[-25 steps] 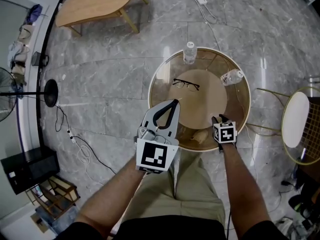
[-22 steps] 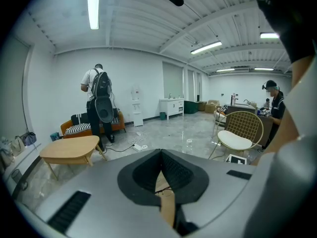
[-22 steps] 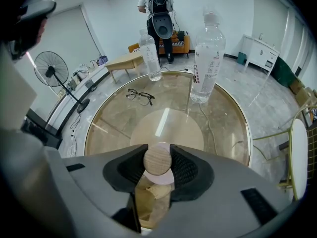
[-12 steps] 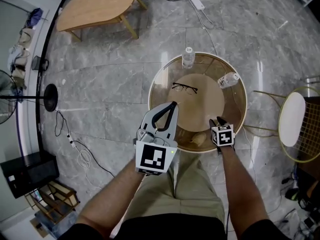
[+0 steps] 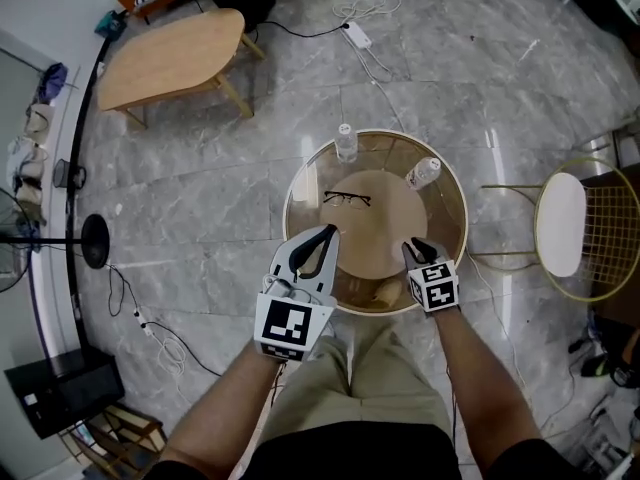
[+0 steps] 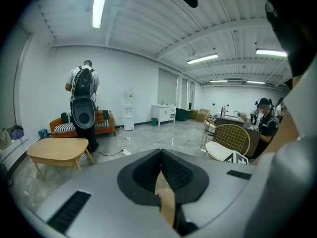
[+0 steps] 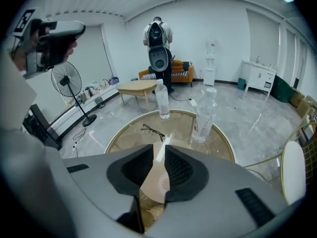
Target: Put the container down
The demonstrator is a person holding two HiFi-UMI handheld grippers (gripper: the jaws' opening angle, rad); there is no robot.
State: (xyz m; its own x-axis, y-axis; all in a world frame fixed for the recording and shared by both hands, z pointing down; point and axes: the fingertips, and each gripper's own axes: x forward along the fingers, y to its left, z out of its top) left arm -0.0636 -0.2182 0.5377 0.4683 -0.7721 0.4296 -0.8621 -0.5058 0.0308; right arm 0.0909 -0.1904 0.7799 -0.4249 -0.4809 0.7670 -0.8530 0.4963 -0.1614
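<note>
The left tool [image 5: 333, 230] is clenched: in the left gripper view its jaws [image 6: 160, 152] meet at the tips with nothing between them. It hangs over the near left rim of the round glass surface [image 5: 452, 230]. The right tool [image 5: 412, 243] is released; its jaws [image 7: 159, 150] have just been closing but stand a little apart, gripping nothing, and only the surface shows through the gap. It hovers above the near right part of the surface.

The container [image 5: 385, 290], a small tan lump, lies on the near edge of the surface, between the two tools and nearer the right one, touched by neither.

Farther out, glasses [image 5: 346, 199] lie left of the middle. One clear bottle [image 5: 346, 141] stands at the far rim, and another [image 5: 423, 172] stands to its right. A round-seated wire chair [image 5: 575, 230] is on the floor to the right of the surface.
</note>
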